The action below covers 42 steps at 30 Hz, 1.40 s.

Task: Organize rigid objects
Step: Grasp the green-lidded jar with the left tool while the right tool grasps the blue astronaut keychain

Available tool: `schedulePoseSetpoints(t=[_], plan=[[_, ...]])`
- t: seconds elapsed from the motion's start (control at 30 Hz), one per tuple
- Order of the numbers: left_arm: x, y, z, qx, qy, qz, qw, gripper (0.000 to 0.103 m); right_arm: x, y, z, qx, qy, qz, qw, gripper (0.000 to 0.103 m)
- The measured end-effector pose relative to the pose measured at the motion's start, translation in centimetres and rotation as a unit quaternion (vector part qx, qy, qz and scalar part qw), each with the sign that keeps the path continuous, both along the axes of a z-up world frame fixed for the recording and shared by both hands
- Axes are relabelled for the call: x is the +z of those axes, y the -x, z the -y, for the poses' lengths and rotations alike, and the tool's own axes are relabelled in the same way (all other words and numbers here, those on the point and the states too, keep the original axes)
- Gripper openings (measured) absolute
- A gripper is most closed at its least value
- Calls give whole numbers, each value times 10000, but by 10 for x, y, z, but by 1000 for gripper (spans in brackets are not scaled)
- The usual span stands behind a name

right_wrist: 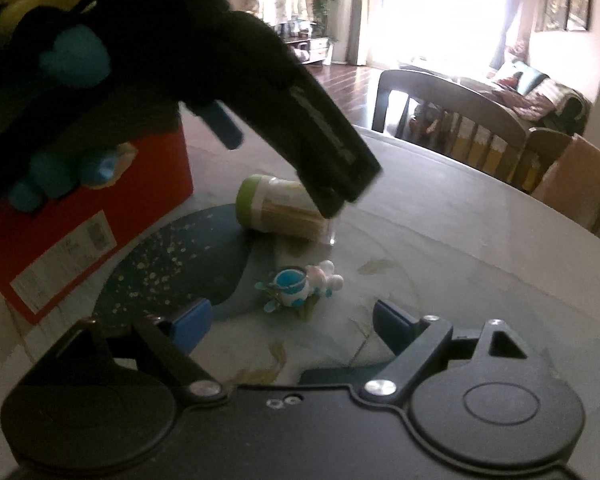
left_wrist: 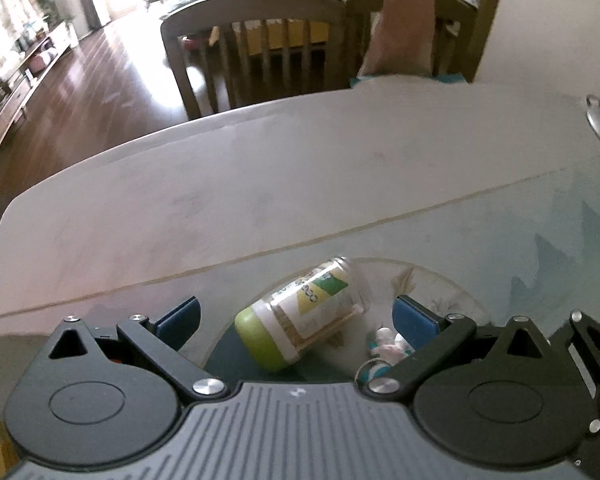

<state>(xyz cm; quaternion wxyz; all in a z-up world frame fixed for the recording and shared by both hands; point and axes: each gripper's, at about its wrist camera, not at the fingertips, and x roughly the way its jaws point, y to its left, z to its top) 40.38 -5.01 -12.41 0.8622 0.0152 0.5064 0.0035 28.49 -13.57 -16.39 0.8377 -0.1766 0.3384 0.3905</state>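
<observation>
Left gripper (left_wrist: 296,316): blue pads spread wide, nothing pinched, straddling the clear plastic toothpick jar with green cap (left_wrist: 300,316)
Right gripper (right_wrist: 292,322): spread, empty, aimed at the small blue-and-white toy figure (right_wrist: 300,286)
Jar position: lying on its side on the glass-topped table (left_wrist: 260,184), near the red box (right_wrist: 84,220)
Handling: likely light, stiff, smooth, prone to roll
Hold: across the mid-body, beside the cap

Clear plastic toothpick jar (left_wrist: 308,312): lime-green cap, green-and-white label. Small figurine (right_wrist: 300,286): blue, white, pink. Cardboard box (right_wrist: 100,216): red. Tabletop (right_wrist: 172,264): dark teal, yellow-speckled.
</observation>
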Motion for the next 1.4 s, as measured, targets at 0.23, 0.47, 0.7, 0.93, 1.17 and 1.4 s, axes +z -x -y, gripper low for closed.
schedulePoseSetpoints(t=[0.23, 0.47, 0.7, 0.93, 1.17, 1.4], plan=[[-13, -11, -3, -86, -141, -103, 9998, 102, -12, -13, -12, 150, 123, 62, 9998, 86], [-23, -16, -2, -111, -141, -188, 9997, 101, -21, -24, -19, 262, 115, -15, 9996, 81], [-31, -18, -4, -93, -114, -303, 9994, 66, -22, -31, -21, 239, -31, -164, 9996, 77], [-34, -14, -7, -106, -76, -249, 9996, 57, -21, -27, -16, 153, -117, -125, 9997, 59], [-33, -3, -4, -66, -15, -97, 9999, 50, -18, -24, -6, -43, -136, -176, 9997, 59], [-24, 22, -1, -7, 144, 57, 9999, 49, -3, -12, 11, -245, -295, -337, 9987, 59]])
